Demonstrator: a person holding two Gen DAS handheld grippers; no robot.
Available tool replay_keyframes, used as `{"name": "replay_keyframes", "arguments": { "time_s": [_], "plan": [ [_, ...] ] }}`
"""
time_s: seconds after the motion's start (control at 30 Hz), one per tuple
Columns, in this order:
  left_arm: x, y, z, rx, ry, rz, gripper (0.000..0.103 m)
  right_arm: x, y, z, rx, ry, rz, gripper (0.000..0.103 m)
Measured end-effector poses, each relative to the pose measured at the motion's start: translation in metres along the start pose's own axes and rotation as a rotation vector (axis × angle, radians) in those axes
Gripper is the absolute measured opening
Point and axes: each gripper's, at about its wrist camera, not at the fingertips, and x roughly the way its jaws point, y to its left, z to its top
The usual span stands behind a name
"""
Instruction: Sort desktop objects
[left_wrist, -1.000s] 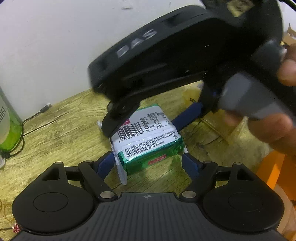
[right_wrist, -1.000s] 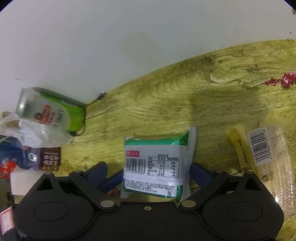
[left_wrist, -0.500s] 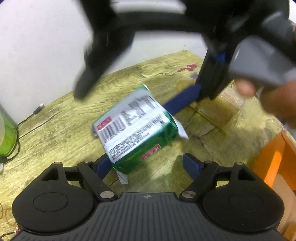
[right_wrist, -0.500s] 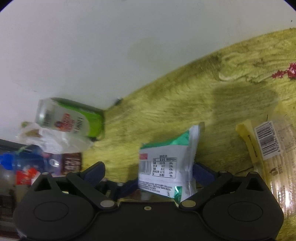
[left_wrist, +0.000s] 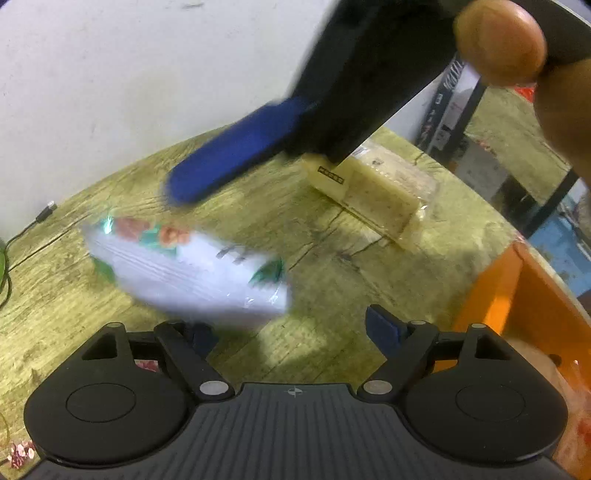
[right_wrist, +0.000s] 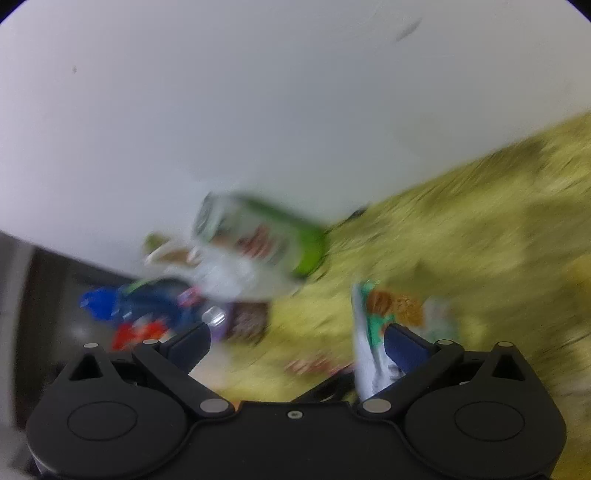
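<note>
The wooden table (left_wrist: 351, 251) is seen to carry a good deal of unsorted stock, so the sorting is judged far from finished. At the right edge an orange bin (left_wrist: 517, 295) is glimpsed (its contents cannot be made out), and it is taken as the likely destination. A clear-wrapped pale sandwich pack (left_wrist: 376, 192) lies untouched near the back, well apart from the bin. A green can (right_wrist: 258, 236) and a heap of bags are smeared by blur in the right wrist view, none yet dealt with. The green-and-white snack packet (left_wrist: 184, 269) is caught mid-motion, blurred, just ahead of the left gripper (left_wrist: 291, 328), whose jaws stand wide with nothing between them. The right gripper (right_wrist: 295, 339) is likewise spread wide; the packet is seen against its right finger, outside the gap, and whether it is touched cannot be told.
</note>
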Motion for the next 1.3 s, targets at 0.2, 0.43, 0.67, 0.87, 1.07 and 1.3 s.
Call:
{"name": "replay_keyframes", "arguments": {
  "time_s": [0.2, 0.43, 0.67, 0.87, 1.07, 1.3],
  "plan": [
    [-0.018, 0.011, -0.017, -0.037, 0.014, -0.001, 0.095, 0.012, 0.017, -0.006, -0.03, 0.035, 0.036, 0.101],
    [-0.053, 0.031, -0.037, -0.089, -0.016, 0.003, 0.097, -0.03, 0.011, -0.009, -0.024, -0.051, 0.035, 0.101],
    [-0.055, 0.019, -0.034, -0.007, -0.061, 0.076, 0.098, -0.031, -0.017, -0.013, 0.046, -0.031, -0.154, 0.101],
    [-0.036, 0.019, -0.02, 0.06, -0.052, 0.137, 0.102, -0.02, -0.044, -0.023, 0.162, 0.024, -0.168, 0.101],
    [-0.027, 0.02, -0.013, 0.066, -0.046, 0.157, 0.103, -0.004, -0.059, -0.028, 0.225, 0.061, -0.181, 0.102],
    [-0.039, 0.016, -0.013, 0.102, -0.079, 0.146, 0.103, 0.005, -0.06, -0.03, 0.232, 0.083, -0.147, 0.102]
  ]
}}
